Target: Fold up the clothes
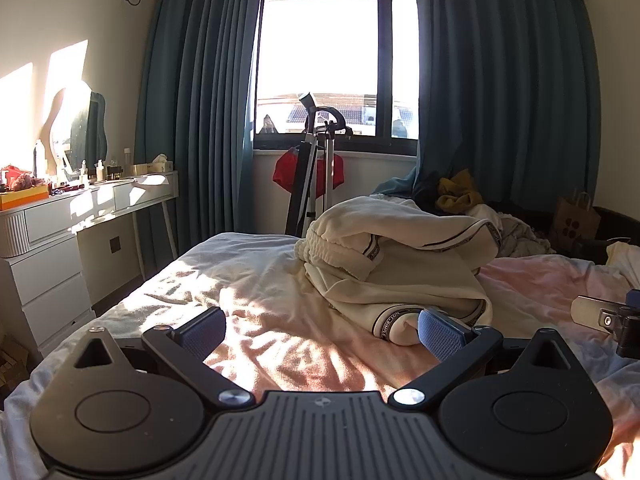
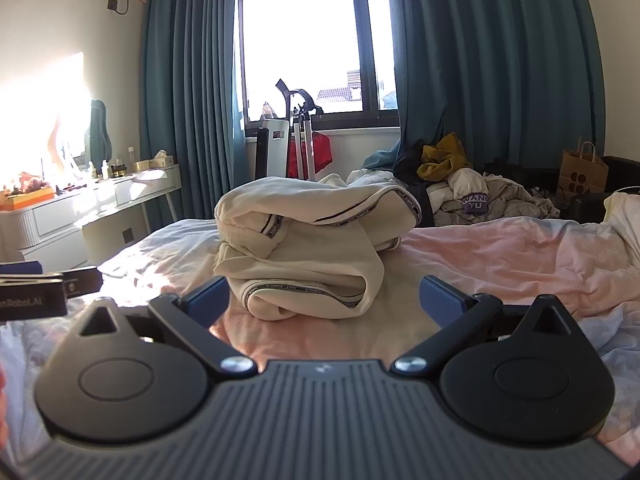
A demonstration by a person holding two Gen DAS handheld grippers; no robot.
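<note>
Both grippers are hanging wide open over the bed, and I am gripping nothing with either. I am holding the left gripper tilted slightly down, its blue pads spread apart, the right-hand pad sitting just beside the nearest cuff of the cream garment (touching or not, I cannot tell). I am holding the right gripper the same way, its jaws spread to either side of that garment's near fold, clear of the cloth.

The cream garment, trimmed with dark lettered tape, is lying in a loose heap around the middle of the bed, nearer the far edge than the near one. Beyond it, a pile of mixed clothes is sitting at the far right corner, with a brown paper bag beside it. A white dresser is standing off the left edge, and teal curtains are framing the window.
</note>
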